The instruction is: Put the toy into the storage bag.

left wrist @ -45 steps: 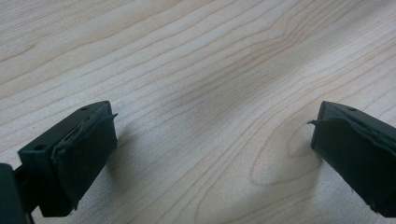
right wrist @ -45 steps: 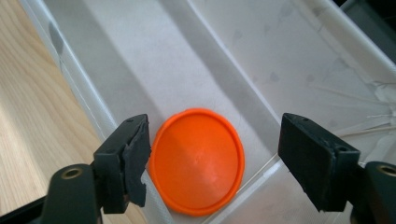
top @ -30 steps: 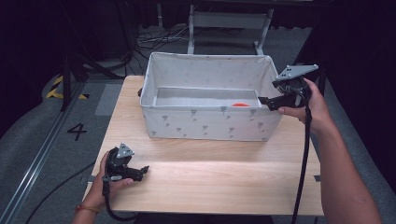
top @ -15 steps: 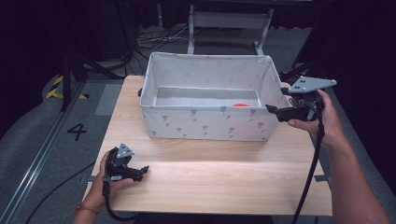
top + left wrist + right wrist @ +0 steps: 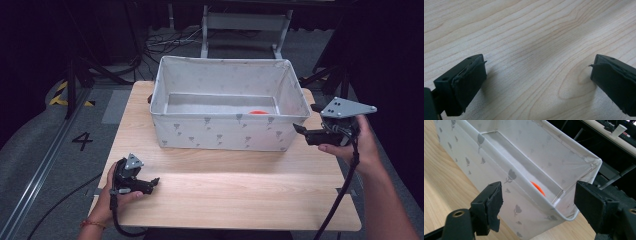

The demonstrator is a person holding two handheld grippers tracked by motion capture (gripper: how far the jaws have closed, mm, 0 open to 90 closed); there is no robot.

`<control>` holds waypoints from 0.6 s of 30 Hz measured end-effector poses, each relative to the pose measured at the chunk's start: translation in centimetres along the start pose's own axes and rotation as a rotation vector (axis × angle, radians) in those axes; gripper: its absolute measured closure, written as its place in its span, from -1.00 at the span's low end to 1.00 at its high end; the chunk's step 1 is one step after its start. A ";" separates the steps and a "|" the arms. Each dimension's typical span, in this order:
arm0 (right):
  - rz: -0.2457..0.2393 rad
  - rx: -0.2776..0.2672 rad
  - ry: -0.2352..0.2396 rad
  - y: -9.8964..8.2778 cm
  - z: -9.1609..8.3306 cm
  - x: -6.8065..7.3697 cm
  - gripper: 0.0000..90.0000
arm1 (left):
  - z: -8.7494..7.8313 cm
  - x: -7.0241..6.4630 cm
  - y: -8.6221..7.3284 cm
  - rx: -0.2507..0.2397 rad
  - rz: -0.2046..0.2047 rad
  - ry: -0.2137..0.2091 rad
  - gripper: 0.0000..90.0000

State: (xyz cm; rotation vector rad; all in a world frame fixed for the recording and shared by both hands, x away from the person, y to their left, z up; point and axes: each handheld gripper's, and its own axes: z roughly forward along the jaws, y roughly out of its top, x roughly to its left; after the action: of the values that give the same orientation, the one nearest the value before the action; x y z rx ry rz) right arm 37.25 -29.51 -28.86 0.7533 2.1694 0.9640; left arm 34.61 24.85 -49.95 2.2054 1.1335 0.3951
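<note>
A white fabric bin (image 5: 220,131) with a grey leaf print stands at the back middle of the wooden table (image 5: 235,195). An orange thing (image 5: 258,112) lies on the bin's floor near its right end, partly hidden by the front wall; the right gripper view shows a sliver of this orange thing (image 5: 537,187). My right gripper (image 5: 298,129) hovers open just off the bin's front right corner (image 5: 571,216), jaws wide apart and holding nothing. My left gripper (image 5: 153,183) rests low over the table's front left, and its jaws (image 5: 536,82) stand open above bare wood.
The table's right edge is right under my right hand. Beyond the table are dark floor, cables and a metal frame (image 5: 245,22). A floor mark "4" (image 5: 82,140) lies at the left. A white cup (image 5: 619,130) stands on a far bench.
My right gripper has drawn back from above the bin's right rim, moving right and toward the front, and now sits outside the front right corner. The left gripper has stayed put.
</note>
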 end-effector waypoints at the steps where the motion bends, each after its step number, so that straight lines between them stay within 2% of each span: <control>1: -0.003 -0.004 -0.001 -0.2 -0.1 0.1 -0.50 | 0.0 0.0 0.0 0.000 0.000 0.000 -0.99; 5: -0.020 0.001 -0.024 -0.9 -0.2 0.7 -0.54 | 0.0 0.0 0.0 0.001 -0.001 0.000 -0.99; 11: -0.029 0.004 -0.016 -2.4 -0.2 1.6 -0.56 | 0.0 0.0 0.0 0.000 0.000 0.001 -0.99; 15: -0.027 0.024 -0.015 -3.4 0.1 2.0 -0.58 | 0.0 0.0 0.0 -0.001 -0.003 0.002 -0.99; 18: -0.035 0.047 -0.010 -4.8 0.9 2.6 -0.59 | 0.0 0.0 0.0 -0.001 -0.002 0.001 -0.99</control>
State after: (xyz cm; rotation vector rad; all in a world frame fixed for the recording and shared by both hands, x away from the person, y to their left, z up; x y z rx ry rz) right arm 35.11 -30.00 -33.91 0.7379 2.1961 0.8922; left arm 34.60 24.83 -49.96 2.2027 1.1360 0.3964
